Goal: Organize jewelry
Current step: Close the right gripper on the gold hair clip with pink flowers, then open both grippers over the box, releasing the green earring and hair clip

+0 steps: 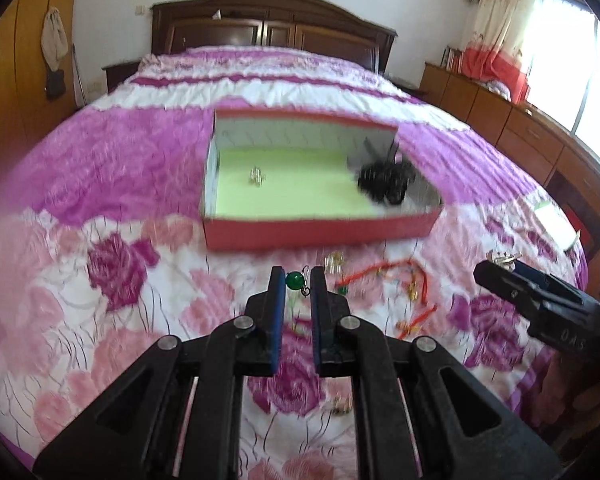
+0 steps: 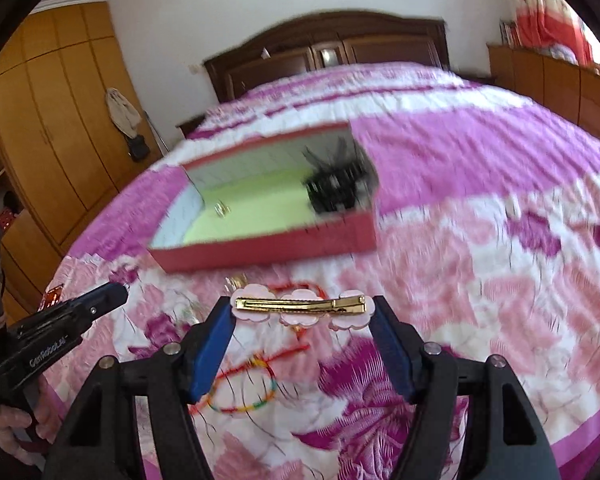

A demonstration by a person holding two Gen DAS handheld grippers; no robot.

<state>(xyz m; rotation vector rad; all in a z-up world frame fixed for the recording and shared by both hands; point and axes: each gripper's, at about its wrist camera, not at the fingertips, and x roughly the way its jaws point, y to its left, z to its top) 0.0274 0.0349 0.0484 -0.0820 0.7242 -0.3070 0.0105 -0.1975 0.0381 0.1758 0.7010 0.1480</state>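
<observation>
Right wrist view: right gripper (image 2: 300, 312) clamps a cloud hair clip (image 2: 302, 307); left gripper (image 1: 296, 280) pinches a green bead earring (image 1: 295, 280). Red box (image 1: 316, 234) lies far, string bracelets (image 2: 244, 384) near.

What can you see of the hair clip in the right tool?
The hair clip is a gold metal alligator clip backed by three pink, cloud-shaped pieces that look like plastic. It lies horizontal, metal side toward the camera, held by its two ends between the right tool's blue fingertips, lifted above the floral bedspread.
</observation>
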